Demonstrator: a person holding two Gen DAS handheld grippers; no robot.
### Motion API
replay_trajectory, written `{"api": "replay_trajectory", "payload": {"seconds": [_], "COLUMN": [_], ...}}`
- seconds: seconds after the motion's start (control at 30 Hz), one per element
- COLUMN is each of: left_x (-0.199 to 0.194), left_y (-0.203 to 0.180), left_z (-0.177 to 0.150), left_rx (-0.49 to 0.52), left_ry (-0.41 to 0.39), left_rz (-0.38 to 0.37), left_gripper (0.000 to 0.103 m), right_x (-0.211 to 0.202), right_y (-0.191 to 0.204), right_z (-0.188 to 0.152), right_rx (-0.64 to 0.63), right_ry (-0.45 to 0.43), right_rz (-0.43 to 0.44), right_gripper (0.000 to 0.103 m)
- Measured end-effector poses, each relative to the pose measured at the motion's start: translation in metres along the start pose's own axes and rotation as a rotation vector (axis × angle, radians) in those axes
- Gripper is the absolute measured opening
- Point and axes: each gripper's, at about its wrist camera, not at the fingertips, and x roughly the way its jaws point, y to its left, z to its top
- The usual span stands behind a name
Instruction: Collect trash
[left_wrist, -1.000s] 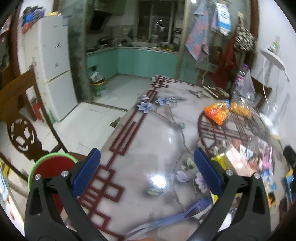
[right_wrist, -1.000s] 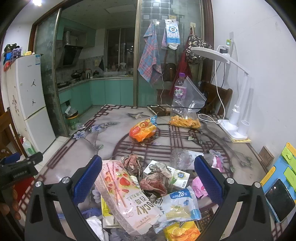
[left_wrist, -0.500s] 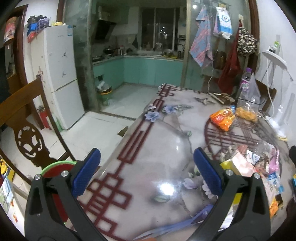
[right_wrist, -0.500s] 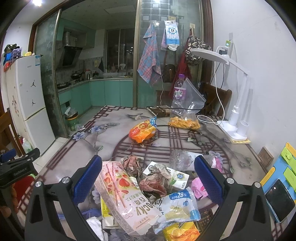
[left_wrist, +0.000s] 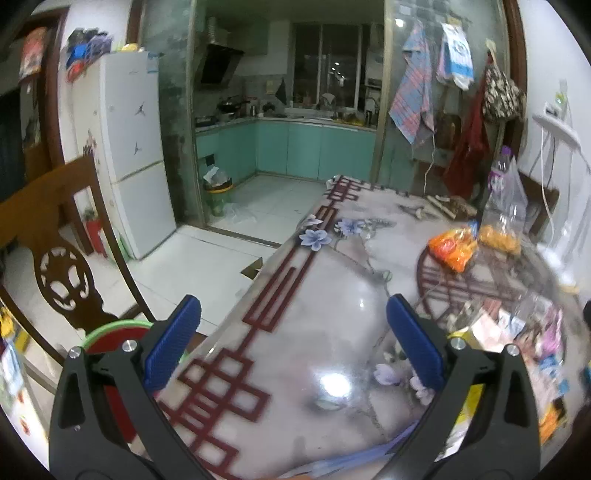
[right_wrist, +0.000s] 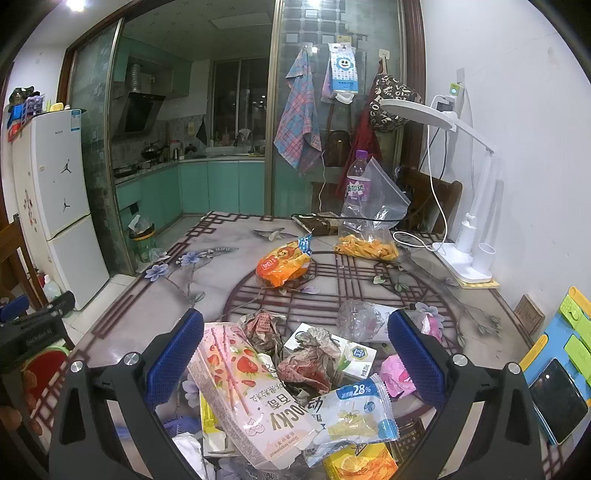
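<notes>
The big table (right_wrist: 229, 266) has a pile of trash (right_wrist: 295, 373) near its front edge. The right gripper (right_wrist: 295, 354) hangs over the pile, jaws wide open and empty. The left gripper (left_wrist: 293, 339) is wide open too, over a bare part of the table.

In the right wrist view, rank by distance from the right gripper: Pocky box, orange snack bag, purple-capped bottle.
From the right gripper:
1. Pocky box, between the fingers, left of centre.
2. Orange snack bag, mid-table.
3. Bottle, far edge, right of centre.

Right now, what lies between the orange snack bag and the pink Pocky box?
In the right wrist view, bare tabletop, then crumpled brown wrappers, separate the orange bag from the Pocky box.
</notes>
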Motion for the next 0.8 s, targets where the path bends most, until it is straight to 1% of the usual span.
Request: {"api": "replay_trajectory", "payload": {"seconds": [0.03, 0.07, 0.1, 0.17, 0.37, 0.53, 0.8], "left_x": [-0.0014, -0.0031, -0.0035, -0.0056, -0.0055, -0.0069, -0.0052], "left_y": [0.0012, 0.0010, -0.0001, -0.0043, -0.0016, -0.0017, -0.0002], "left_z": [0.0006, 0.0015, 0.0023, 0.0029, 0.0034, 0.0030, 0.0033], "left_rx": [-0.013, -0.014, -0.006, 0.018, -0.006, -0.007, -0.013], "left_ry": [-0.005, -0.010, -0.012, -0.022, -0.026, -0.037, -0.023], "left_rz": [-0.010, -0.034, -0.040, -0.033, -0.040, -0.040, -0.039], "left_gripper": [0.099, 0.099, 0.099, 0.099, 0.099, 0.099, 0.099], "right_x": [0.0000, -0.0001, 0.0000, -0.0001, 0.0000, -0.0007, -0.0002], "right_y": [-0.0003, -0.0006, 0.0002, -0.0006, -0.0009, -0.0002, -0.0010], "right_z": [0.0003, 0.0007, -0.0001, 0.0010, 0.0009, 0.0008, 0.0016], "right_rx": [0.000, -0.001, -0.001, -0.002, 0.000, -0.002, -0.003], "right_ry": [0.000, -0.001, -0.001, -0.002, 0.000, -0.002, 0.002], "right_rz": [0.000, 0.000, -0.001, -0.003, -0.002, -0.003, -0.003], "right_gripper": [0.096, 0.096, 0.096, 0.096, 0.096, 0.096, 0.096]}}
